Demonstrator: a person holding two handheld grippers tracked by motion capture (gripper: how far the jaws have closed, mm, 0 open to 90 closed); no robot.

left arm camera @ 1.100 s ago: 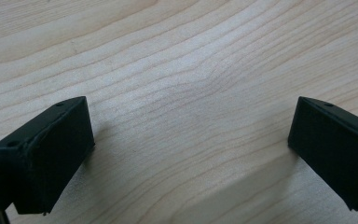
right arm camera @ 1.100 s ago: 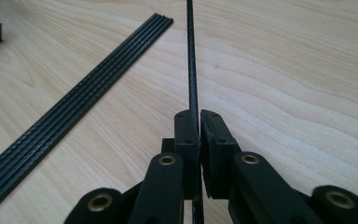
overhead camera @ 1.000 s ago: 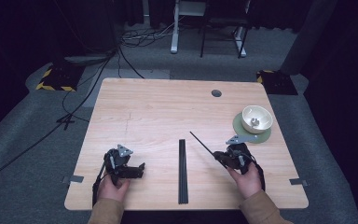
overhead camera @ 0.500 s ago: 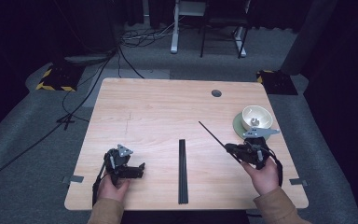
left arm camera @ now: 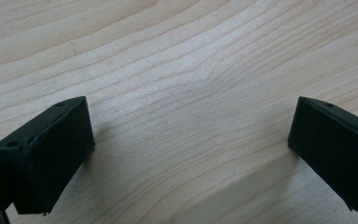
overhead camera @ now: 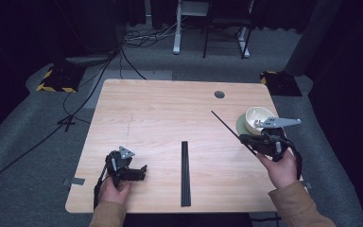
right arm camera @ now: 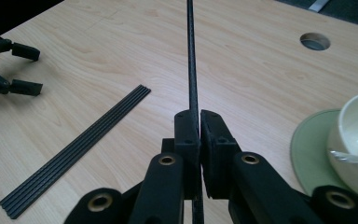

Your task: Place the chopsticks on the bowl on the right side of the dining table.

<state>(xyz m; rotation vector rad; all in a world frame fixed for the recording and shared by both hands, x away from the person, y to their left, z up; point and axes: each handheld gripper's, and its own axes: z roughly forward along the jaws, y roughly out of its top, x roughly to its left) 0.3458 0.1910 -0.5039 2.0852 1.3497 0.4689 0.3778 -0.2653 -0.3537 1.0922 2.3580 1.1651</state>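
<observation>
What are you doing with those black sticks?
A person holds a gripper in each hand at a wooden table. The right gripper is shut on one thin black stick, held above the table near a cream bowl on a green saucer. A bundle of black sticks lies in the middle of the table. The left gripper rests open on the wood, holding nothing.

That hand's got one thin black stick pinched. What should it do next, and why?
Probably carry it on toward the cup. The right gripper is shut on one black rod, lifted off the table, apart from the bundle of rods. The left gripper rests open.
</observation>
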